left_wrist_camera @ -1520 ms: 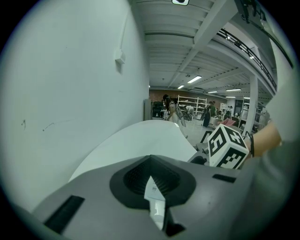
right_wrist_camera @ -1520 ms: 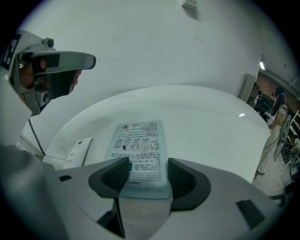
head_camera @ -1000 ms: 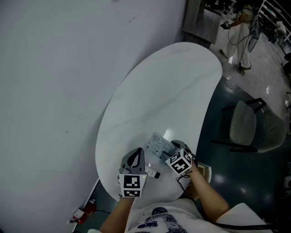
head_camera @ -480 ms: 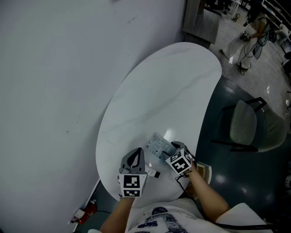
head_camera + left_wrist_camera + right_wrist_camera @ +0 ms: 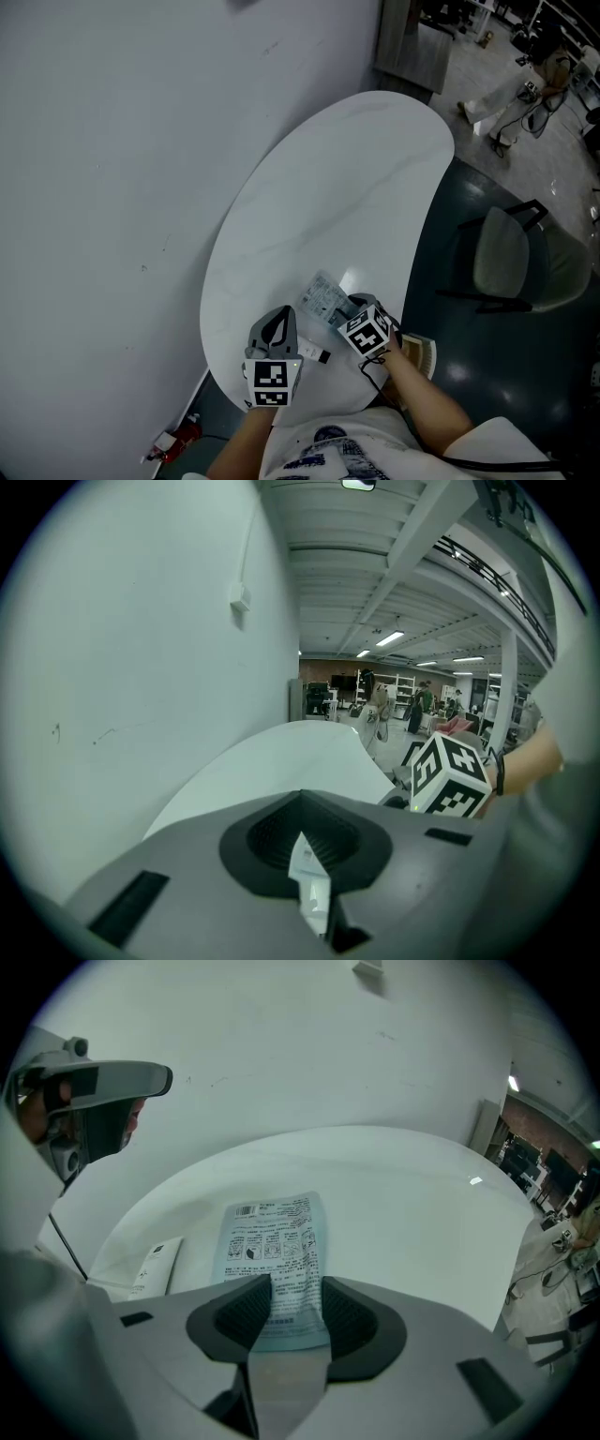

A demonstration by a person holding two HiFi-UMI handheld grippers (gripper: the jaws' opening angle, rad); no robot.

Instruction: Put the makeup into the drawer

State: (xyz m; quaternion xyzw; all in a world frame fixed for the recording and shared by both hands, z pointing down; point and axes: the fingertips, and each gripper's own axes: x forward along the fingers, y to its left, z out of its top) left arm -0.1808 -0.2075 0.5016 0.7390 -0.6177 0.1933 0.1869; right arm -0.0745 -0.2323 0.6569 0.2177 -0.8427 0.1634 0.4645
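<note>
A pale blue printed makeup sachet (image 5: 323, 300) lies flat on the white oval table (image 5: 328, 187), near its front end. My right gripper (image 5: 345, 307) points steeply down at it. In the right gripper view its jaws have just been closing and straddle the sachet's (image 5: 274, 1260) near end; the right gripper (image 5: 296, 1302) is open, and I see no pinch. My left gripper (image 5: 284, 314) hovers just left of it. In the left gripper view, the left gripper (image 5: 302, 841) is shut on a thin white packet (image 5: 311, 888). No drawer is in view.
A small white box with a black end (image 5: 314, 354) lies between the grippers, the same white box (image 5: 155, 1267) lying left of the sachet. A grey wall runs along the table's left. A chair (image 5: 511, 262) stands right of the table. The front edge is close under both grippers.
Both grippers and the sachet keep their places in the head view. Only a person in the far background has walked to the right.
</note>
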